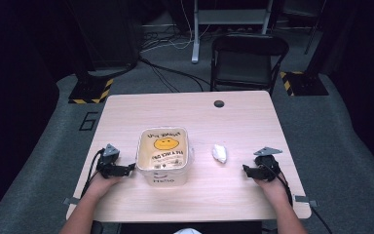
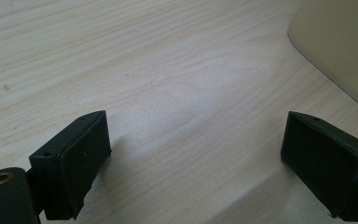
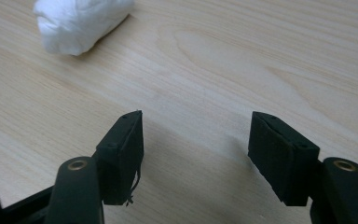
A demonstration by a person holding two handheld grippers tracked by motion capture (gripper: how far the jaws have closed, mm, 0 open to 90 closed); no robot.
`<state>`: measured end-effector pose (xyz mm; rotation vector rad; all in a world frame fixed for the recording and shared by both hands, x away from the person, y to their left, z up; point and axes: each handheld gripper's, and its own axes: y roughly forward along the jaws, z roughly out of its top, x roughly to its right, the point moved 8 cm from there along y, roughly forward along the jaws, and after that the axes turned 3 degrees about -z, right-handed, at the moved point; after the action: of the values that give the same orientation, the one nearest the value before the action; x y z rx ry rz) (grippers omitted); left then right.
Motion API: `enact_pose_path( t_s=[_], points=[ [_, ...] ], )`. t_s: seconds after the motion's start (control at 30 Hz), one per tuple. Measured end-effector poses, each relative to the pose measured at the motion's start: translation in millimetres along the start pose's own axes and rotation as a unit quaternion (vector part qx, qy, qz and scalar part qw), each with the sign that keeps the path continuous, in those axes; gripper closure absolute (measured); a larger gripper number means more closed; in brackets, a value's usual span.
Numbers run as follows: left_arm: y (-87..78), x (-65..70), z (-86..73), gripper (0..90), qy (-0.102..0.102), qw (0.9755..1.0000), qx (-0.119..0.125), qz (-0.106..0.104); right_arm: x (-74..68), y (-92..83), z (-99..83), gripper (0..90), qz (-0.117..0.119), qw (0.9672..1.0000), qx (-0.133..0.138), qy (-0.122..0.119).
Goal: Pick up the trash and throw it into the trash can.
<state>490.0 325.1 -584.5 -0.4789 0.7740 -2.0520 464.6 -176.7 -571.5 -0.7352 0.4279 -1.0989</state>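
Black jaws of the right gripper (image 3: pixel 196 156) stand partly apart over bare table (image 3: pixel 261 56), holding nothing; the white crumpled wad (image 3: pixel 81 21) lies ahead and left of them, untouched, apparently staged for pickup. Left gripper (image 2: pixel 196 168) rests wide apart and empty, beside the cream tub (image 1: pixel 163 155), probably the wad's destination.

We can make out "Hello" on the tub (image 1: pixel 163 158) front under its smiley-face lid, plus a "6" on the floor (image 1: pixel 88 121).
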Motion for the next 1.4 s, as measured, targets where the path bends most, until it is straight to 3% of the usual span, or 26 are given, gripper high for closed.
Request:
enact_pose_path(
  t_s=[0.07, 0.13, 0.17, 0.33, 0.7, 0.9, 1.4],
  points=[
    [0.1, -0.1, 0.0, 8.0, 0.001, 1.0000, 0.000, 0.001, 0.7, -0.3, 1.8, 35.0, 0.003, 1.0000, 0.006, -0.007],
    [0.0, -0.1, 0.0, 8.0, 0.000, 1.0000, 0.000, 0.001, -0.9, 0.0, 3.7, 36.0, 0.007, 0.9999, 0.005, 0.010],
    [0.1, -0.1, 0.0, 8.0, 0.000, 1.0000, 0.000, 0.001, -0.1, -0.7, 3.7, 36.5, 0.012, 0.9999, 0.003, 0.004],
    [-0.1, 0.0, -0.1, 8.1, 0.001, 1.0000, 0.000, 0.001, -6.1, -4.9, 11.8, 36.1, 0.030, 0.9992, 0.016, 0.020],
    [-0.2, -0.3, -0.2, 8.1, 0.003, 1.0000, -0.001, 0.000, -17.3, -17.2, 26.1, 37.5, 0.044, 0.9987, 0.025, 0.003],
    [-0.3, -0.3, -0.2, 8.1, 0.003, 1.0000, -0.001, -0.001, -19.9, -24.5, 37.5, 37.1, 0.040, 0.9985, 0.037, -0.005],
    [-0.2, -0.1, -0.1, 8.1, 0.001, 1.0000, 0.000, -0.001, -30.0, -21.6, 52.1, 37.2, 0.056, 0.9977, 0.037, -0.009]
  ],
)
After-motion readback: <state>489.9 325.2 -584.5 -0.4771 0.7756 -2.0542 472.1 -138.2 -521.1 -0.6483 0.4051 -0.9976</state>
